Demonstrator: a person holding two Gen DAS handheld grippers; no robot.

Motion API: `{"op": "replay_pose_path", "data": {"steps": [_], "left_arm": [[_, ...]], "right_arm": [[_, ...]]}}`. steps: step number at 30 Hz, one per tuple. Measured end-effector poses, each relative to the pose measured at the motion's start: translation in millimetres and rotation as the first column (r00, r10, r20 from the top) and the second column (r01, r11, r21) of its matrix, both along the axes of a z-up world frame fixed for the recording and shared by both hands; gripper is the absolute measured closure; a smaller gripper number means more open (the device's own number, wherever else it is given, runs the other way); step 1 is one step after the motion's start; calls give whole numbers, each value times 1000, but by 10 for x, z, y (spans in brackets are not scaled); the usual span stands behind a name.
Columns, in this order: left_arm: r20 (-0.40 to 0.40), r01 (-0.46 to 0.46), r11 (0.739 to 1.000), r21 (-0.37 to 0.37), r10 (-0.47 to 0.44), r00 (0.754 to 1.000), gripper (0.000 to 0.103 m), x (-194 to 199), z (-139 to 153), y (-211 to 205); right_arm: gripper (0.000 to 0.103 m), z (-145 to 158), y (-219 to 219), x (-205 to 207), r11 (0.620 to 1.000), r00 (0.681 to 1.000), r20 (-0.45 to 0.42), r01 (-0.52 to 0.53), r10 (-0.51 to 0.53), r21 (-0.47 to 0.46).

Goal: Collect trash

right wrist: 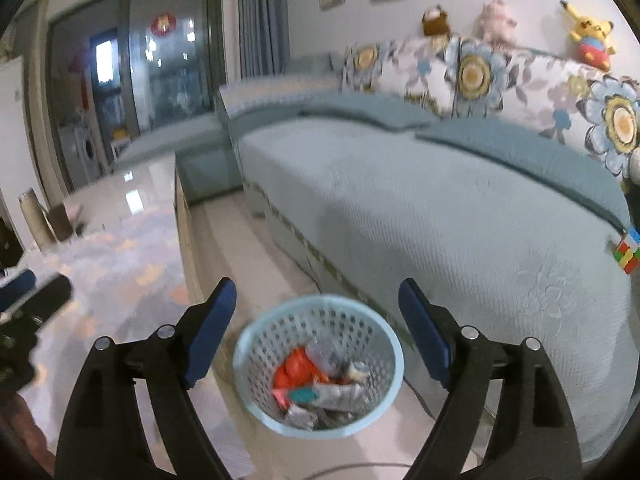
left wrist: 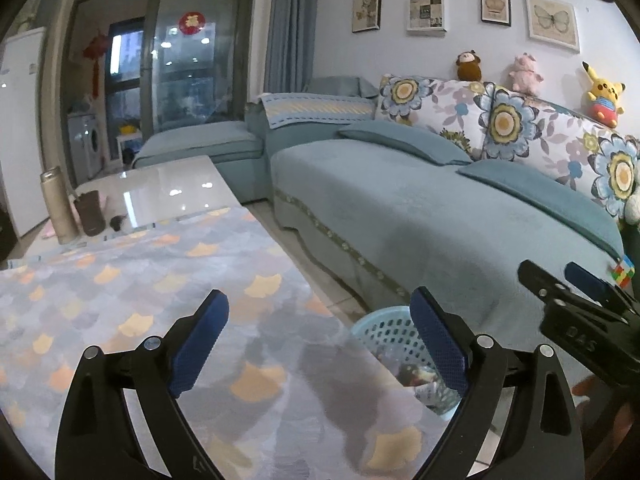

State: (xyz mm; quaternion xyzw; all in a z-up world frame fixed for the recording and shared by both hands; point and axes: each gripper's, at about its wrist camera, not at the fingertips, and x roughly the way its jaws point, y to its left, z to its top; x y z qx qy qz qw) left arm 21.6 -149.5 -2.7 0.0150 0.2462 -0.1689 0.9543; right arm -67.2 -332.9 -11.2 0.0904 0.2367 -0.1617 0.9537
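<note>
A light blue perforated basket (right wrist: 362, 322) stands on the floor between the table and the sofa. It holds trash (right wrist: 316, 384): orange, teal and silvery wrappers. My right gripper (right wrist: 316, 320) is open and empty, hovering above the basket. My left gripper (left wrist: 320, 332) is open and empty over the cloth-covered table (left wrist: 140, 300), near its right edge. In the left wrist view the basket (left wrist: 384, 328) shows just past the table edge, partly hidden by the right finger. The right gripper (left wrist: 560, 280) shows at the right of that view.
A blue sofa (left wrist: 420, 208) with floral cushions runs along the right. A Rubik's cube (right wrist: 626, 254) lies on its near end. A tall flask (left wrist: 58, 208) and a brown cup (left wrist: 90, 212) stand at the table's far left. Plush toys sit on the sofa back.
</note>
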Motion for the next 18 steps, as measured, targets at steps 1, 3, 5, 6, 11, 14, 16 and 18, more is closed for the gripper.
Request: {"op": "replay_pose_path", "data": {"steps": [1,3,5,6,11,14,16,18], "left_arm": [[-1,-3,1000,-5,3,1000,13,10,5,16],[-6,-13,1000,-16,13,1000,13,36,8,57],[-5,-28,1000,-13,28,1000,13,63,-2,92],[-4,-34,999,-11,34,999,13,75,-10,101],[5,-63,998,17,63,998,12,135,-46,123],[-3,-73,997,6,73,997,12,180,-54,173],[-15,-76,997,-9,76,997,11,203,-60,207],[-14,-84,996,-10,84,996,11,218,-62,222]], "right_arm": [[24,23,32,-38,1000,1000,25,6,-6,1],[24,45,68,-101,1000,998,51,19,-19,3],[24,48,151,-148,998,996,77,47,-44,-36],[24,53,183,-148,997,996,80,53,-49,-49],[24,62,334,-127,993,995,93,54,-44,-101],[24,52,353,-103,995,995,91,42,-34,-95],[24,33,349,-87,995,996,87,37,-29,-90],[24,17,340,-74,997,996,83,21,-15,-72]]}}
